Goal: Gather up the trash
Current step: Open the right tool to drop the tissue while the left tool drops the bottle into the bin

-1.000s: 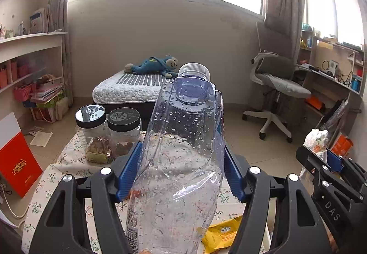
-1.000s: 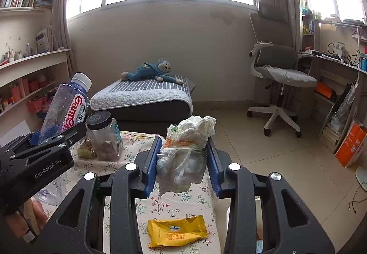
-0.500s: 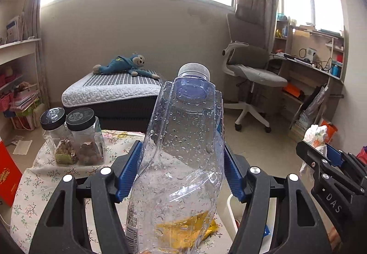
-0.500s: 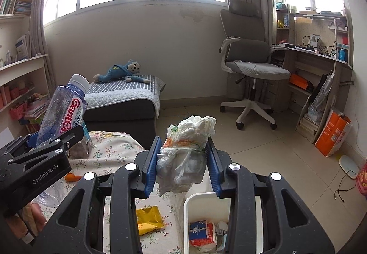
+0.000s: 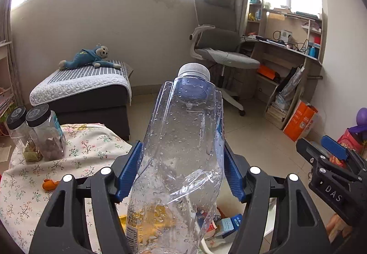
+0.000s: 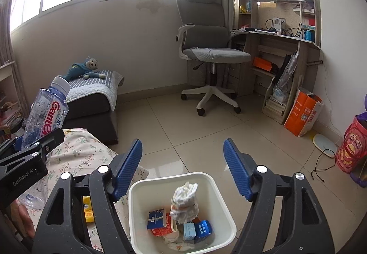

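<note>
While the right gripper [image 6: 182,166] hangs above the white bin [image 6: 226,219], its jaws are opening and nothing sits between the blue pads; the crumpled tissue wad [image 6: 185,201] shows low in the right wrist frame, inside the bin's mouth, above the small blue and red cartons [image 6: 158,223] lying on the bottom. To do this step well, I would let the jaws spread fully and keep the gripper centred over the opening until the wad settles, since a sideways pull could flick it against the rim.

At the centre of the left wrist frame, the left gripper [image 5: 181,170] stays clenched on the clear plastic bottle [image 5: 183,153], cap pointing away, pads pressing its crumpled sides. That bottle looks light and springy (it may bounce), so it should be brought over the middle of the bin and let go low.

A yellow wrapper [image 6: 88,209] lies on the floral tablecloth [image 5: 87,139] at the lower left of the right wrist frame, just beside the bin, and a small orange scrap [image 5: 49,184] lies further left in the left wrist frame. Two black-lidded jars [image 5: 44,131] stand at the cloth's far left edge. Beyond, a blue stuffed toy [image 5: 88,56] lies on a low padded bench, a grey office chair [image 6: 207,52] stands on the tiled floor, and a cluttered desk [image 6: 284,38] fills the upper right.
</note>
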Motion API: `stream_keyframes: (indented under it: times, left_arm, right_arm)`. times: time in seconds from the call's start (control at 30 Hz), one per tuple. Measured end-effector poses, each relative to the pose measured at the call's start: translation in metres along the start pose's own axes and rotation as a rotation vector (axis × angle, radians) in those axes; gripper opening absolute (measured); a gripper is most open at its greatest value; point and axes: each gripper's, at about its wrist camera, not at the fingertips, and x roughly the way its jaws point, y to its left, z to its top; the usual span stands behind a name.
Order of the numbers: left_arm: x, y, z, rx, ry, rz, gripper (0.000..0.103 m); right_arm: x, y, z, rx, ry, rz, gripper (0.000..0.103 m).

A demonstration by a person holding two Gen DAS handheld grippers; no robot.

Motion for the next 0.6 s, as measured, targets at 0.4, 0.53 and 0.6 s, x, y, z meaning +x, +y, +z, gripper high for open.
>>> stream_keyframes:
  times: [0.4, 0.53, 0.6]
  left_arm:
    - [0.042, -0.057, -0.022, 0.032, 0.11, -0.178, 0.066]
    - [0.057, -0.07, -0.026, 0.028, 0.165, -0.274, 0.078]
    - [0.058, -0.068, -0.028, 0.003, 0.169, -0.291, 0.09]
  right_arm:
    - [0.001, -0.059, -0.017, 0.072, 0.002, -0.157, 0.093]
    - [0.003, -0.071, -0.02, 0.089, 0.018, -0.186, 0.095]
    - [0.004, -0.075, -0.021, 0.099, 0.022, -0.191, 0.095]
